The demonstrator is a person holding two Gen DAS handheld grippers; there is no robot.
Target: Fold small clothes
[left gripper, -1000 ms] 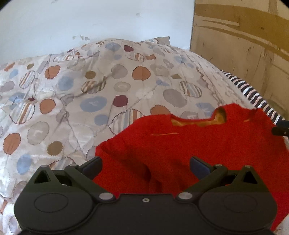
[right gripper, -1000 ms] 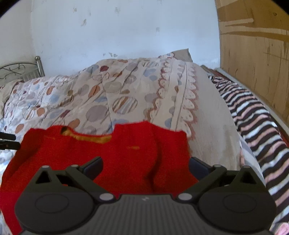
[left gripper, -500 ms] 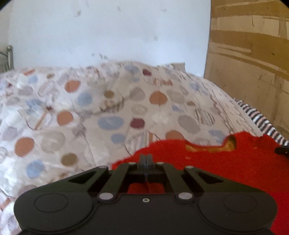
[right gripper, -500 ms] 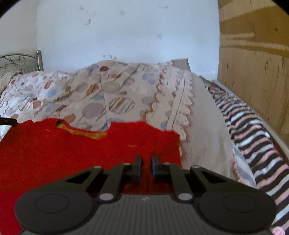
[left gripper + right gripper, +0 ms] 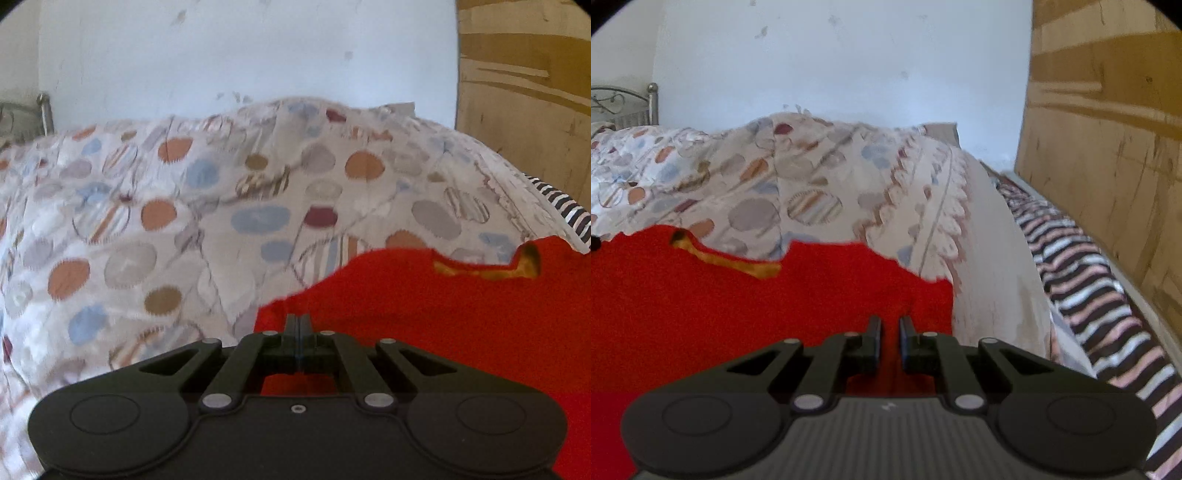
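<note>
White, scuffed plaster wall (image 5: pixel 240 55) is backing a bed whose rumpled quilt (image 5: pixel 177 229), dotted with orange, blue and grey circles, is filling both views; a striped sheet (image 5: pixel 1100 295) is running along a wooden panel (image 5: pixel 1108 129). A red garment (image 5: pixel 443 306) is lying on the quilt's near side. The left gripper (image 5: pixel 298 325) is pinching its edge, fingers pressed together; the right gripper (image 5: pixel 887 328) is clamping a fold, fingers nearly meeting.

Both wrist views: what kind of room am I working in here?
Most likely a bedroom. The red garment lies on a bed with a circle-patterned quilt, a metal bedstead stands at the far-left wall, and a striped sheet runs beside a wooden panel.
</note>
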